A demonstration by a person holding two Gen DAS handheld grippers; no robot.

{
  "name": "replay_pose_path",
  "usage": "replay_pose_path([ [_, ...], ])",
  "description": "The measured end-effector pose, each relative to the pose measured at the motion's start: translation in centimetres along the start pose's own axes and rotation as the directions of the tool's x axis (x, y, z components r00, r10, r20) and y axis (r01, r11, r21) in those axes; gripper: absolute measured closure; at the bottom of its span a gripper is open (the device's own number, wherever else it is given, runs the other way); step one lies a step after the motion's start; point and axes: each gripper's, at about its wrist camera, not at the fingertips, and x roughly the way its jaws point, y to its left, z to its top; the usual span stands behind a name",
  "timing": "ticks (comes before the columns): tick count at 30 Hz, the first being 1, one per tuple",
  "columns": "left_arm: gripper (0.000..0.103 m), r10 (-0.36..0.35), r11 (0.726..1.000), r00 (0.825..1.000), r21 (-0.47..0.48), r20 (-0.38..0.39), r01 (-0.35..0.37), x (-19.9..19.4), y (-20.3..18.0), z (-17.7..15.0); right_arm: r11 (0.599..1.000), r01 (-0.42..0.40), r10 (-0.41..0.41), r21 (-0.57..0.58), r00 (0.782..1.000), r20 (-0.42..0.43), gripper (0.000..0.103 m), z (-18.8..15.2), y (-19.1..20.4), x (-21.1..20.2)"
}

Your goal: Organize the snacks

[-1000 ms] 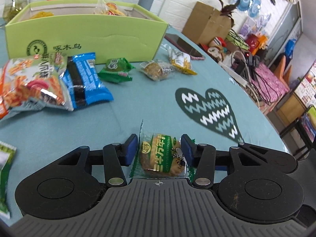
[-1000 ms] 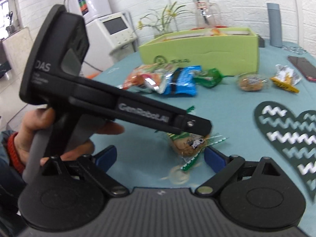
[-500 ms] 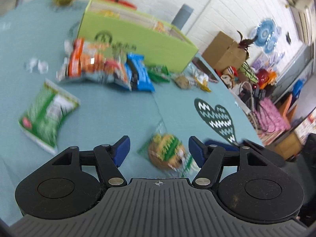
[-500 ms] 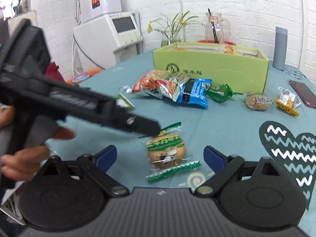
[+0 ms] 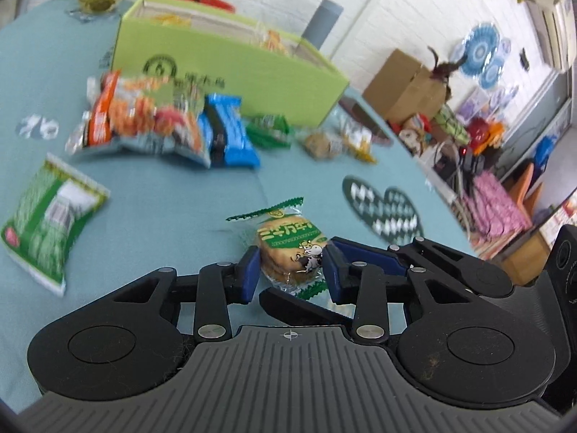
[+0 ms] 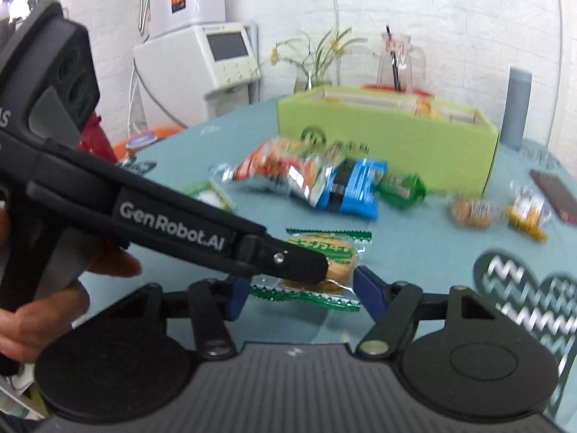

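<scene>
Looks like the grab step of tidying up, with loads left to sort. Starting far left on the tabletop (image 5: 162, 216): green bag (image 5: 50, 223) lying flat, then orange chip bag (image 5: 137, 119) overlapping a blue packet (image 5: 230, 133), all just in front of the green box (image 5: 230, 72) with a few snacks already inside.

Dead centre: cookie packet (image 5: 288, 249), near the front edge and well apart from the box. Left gripper (image 5: 291, 270) narrow and closing, fingers (image 5: 252, 270) pinching the cookie from both sides. Can't tell whether lifted or flat on the cloth.

Further right: right gripper (image 6: 303, 292) also closing, about half wide, fingers (image 6: 368, 288) flanking the same packet's crimped wrapper without clearly squeezing it. Heart mat (image 5: 386, 209) off to the right, not involved.

Next up, probably: pick one gripper to own the packet, back the other off, lift clear, carry over the pile and drop into the box. Worth going easy on the squeeze, crumbly cookie and slippery wrapper.
</scene>
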Motion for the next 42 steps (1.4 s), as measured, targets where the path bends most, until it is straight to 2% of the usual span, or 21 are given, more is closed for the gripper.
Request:
replay_pose_path([
  [3,0.087,-0.001,1.000,0.998,0.013,0.058,0.000,-0.1,-0.1,3.6,0.998,0.022,-0.019,-0.050,0.998,0.057,0.029,3.4,-1.1,1.1],
  [9,0.085,0.044,0.996,0.982,0.066,0.182,-0.056,1.2,0.2,12.6,0.993,0.045,-0.027,-0.107,0.987,0.159,0.029,11.1,-4.6,6.1],
  [12,0.085,0.074,0.993,0.977,0.078,0.202,-0.091,3.4,1.4,16.5,0.996,0.028,-0.014,-0.088,0.988,0.155,0.029,14.0,-6.8,9.5],
  [16,0.084,0.089,0.994,0.980,0.050,0.178,-0.100,6.6,3.9,18.8,0.999,0.000,0.006,-0.055,0.994,0.105,0.029,15.3,-8.9,13.7],
  [17,0.080,0.082,0.995,0.981,0.041,0.176,-0.091,6.9,4.5,19.0,0.999,-0.008,0.012,-0.042,0.996,0.091,0.026,15.2,-9.2,14.4],
  [18,0.068,0.070,0.997,0.981,0.031,0.181,-0.077,7.1,5.0,18.9,0.999,-0.018,0.021,-0.031,0.996,0.087,0.024,15.0,-9.5,14.7],
  [19,0.061,0.061,0.997,0.980,0.025,0.187,-0.067,7.0,5.2,18.8,0.999,-0.026,0.028,-0.022,0.996,0.088,0.021,14.8,-9.6,14.7],
  [20,0.050,0.059,0.998,0.978,0.025,0.200,-0.065,6.6,5.3,18.6,0.999,-0.036,0.036,-0.009,0.994,0.101,0.015,14.6,-9.7,14.3],
  [21,0.046,0.061,0.997,0.974,0.029,0.216,-0.069,6.2,5.1,18.4,0.999,-0.036,0.035,0.005,0.992,0.121,0.014,14.3,-9.8,13.7],
  [24,0.046,0.059,0.995,0.967,0.057,0.248,-0.076,4.5,3.8,17.4,0.999,-0.036,0.033,0.010,0.985,0.171,0.011,13.2,-9.6,10.6],
  [27,0.040,0.021,0.996,0.970,0.079,0.241,-0.041,3.4,2.1,15.5,0.999,-0.042,0.037,0.024,0.980,0.195,0.011,11.2,-9.4,6.9],
  [31,0.038,-0.030,0.994,0.983,0.108,0.181,0.010,3.4,-0.4,11.7,0.997,-0.038,0.029,0.070,0.992,0.125,0.011,6.7,-9.6,3.4],
  [34,0.038,-0.060,0.991,0.994,0.123,0.096,0.048,4.9,-2.3,9.0,0.995,0.023,-0.027,0.094,0.999,0.043,0.011,2.8,-10.3,1.8],
  [37,0.040,-0.070,0.988,0.997,0.138,0.011,0.068,7.3,-4.3,7.3,0.989,0.086,-0.087,0.121,0.996,0.003,0.011,0.5,-12.1,0.6],
  [39,0.043,-0.087,0.985,0.996,0.145,-0.031,0.090,9.0,-5.9,7.3,0.985,0.111,-0.113,0.134,0.994,0.003,0.011,0.2,-14.2,0.0],
  [42,0.043,-0.108,0.983,0.993,0.143,-0.044,0.113,11.4,-8.1,9.2,0.977,0.171,-0.174,0.127,0.985,0.010,0.011,1.3,-18.0,0.3],
])
